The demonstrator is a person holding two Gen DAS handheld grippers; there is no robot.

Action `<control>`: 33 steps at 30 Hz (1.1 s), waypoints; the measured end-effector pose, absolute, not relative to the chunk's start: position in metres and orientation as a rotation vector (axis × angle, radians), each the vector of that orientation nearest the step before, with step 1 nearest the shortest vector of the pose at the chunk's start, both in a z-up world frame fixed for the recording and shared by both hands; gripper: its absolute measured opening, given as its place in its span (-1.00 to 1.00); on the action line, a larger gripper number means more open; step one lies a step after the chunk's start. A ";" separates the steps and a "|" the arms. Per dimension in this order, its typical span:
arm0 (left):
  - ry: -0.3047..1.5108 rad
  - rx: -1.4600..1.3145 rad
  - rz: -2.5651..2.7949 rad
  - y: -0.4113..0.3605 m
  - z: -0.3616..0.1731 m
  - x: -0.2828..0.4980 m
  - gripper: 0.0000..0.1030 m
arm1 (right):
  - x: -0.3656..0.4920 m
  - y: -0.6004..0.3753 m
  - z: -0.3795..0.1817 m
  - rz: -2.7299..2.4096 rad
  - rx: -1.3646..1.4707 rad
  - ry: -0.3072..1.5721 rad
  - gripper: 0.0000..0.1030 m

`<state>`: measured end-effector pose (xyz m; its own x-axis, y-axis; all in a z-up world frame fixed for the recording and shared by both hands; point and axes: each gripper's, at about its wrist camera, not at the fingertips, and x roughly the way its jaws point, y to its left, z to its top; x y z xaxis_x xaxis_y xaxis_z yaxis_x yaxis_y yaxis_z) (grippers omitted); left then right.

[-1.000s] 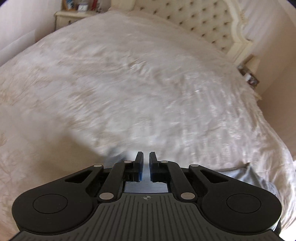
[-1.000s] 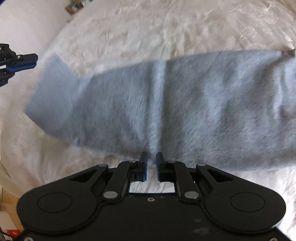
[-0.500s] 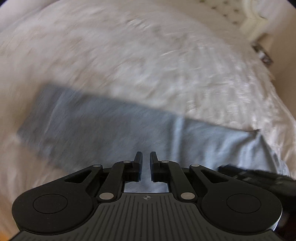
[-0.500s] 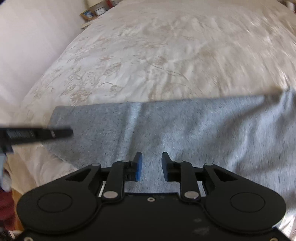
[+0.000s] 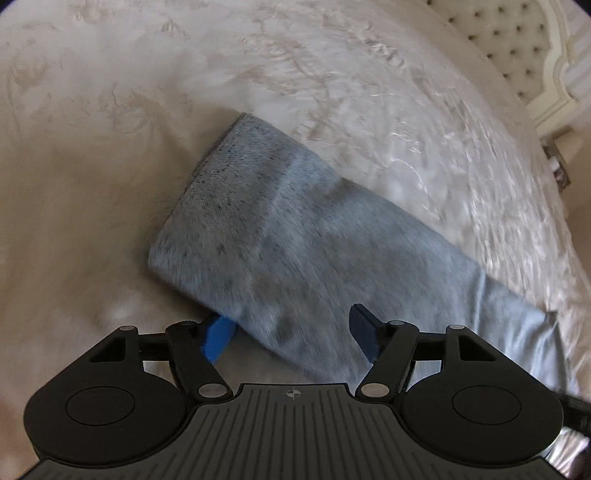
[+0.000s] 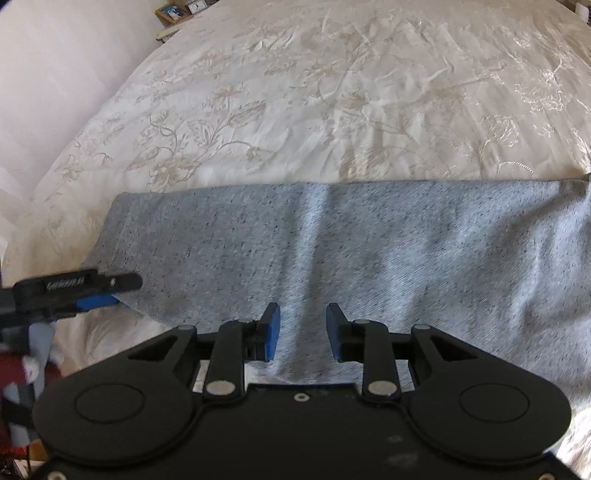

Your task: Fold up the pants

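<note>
Grey speckled pants (image 6: 369, 258) lie flat across a cream floral bedspread (image 6: 332, 92), folded lengthwise into one long band. In the left wrist view the leg end of the pants (image 5: 280, 236) lies just ahead. My left gripper (image 5: 291, 332) is open, its jaws straddling the near edge of the leg, with one blue pad under the cloth. It also shows in the right wrist view (image 6: 96, 293) at the pants' left corner. My right gripper (image 6: 301, 332) is open over the near edge of the pants, by a crease, holding nothing.
A tufted cream headboard (image 5: 517, 55) stands at the far right of the left wrist view. A nightstand with picture frames (image 6: 177, 11) is at the far corner of the bed. The bed's left edge (image 6: 22, 236) drops off beside my left gripper.
Both grippers have opened, from nearly shut to wide apart. The pants went from held in the air to lying flat on the bed. The left gripper swung down onto the leg end.
</note>
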<state>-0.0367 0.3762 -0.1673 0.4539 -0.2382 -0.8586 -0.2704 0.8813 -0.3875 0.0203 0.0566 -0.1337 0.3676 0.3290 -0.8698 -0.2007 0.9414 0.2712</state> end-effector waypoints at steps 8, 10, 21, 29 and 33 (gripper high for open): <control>1.100 -0.580 -0.035 0.379 -0.178 -0.024 0.44 | 0.010 0.069 -0.127 0.273 0.156 1.138 -0.41; 1.077 -0.566 0.005 0.380 -0.173 -0.030 0.03 | 0.008 0.070 -0.126 0.265 0.158 1.142 -0.41; 0.988 -0.373 0.019 0.354 -0.129 -0.023 -0.69 | 0.001 0.064 -0.133 0.292 0.160 1.169 -0.41; 1.048 -0.589 0.125 0.361 -0.154 -0.036 -0.03 | 0.005 0.041 -0.122 0.333 0.164 1.148 -0.40; 1.070 -0.470 0.110 0.350 -0.163 -0.046 0.25 | 0.009 0.033 -0.122 0.342 0.143 1.159 -0.38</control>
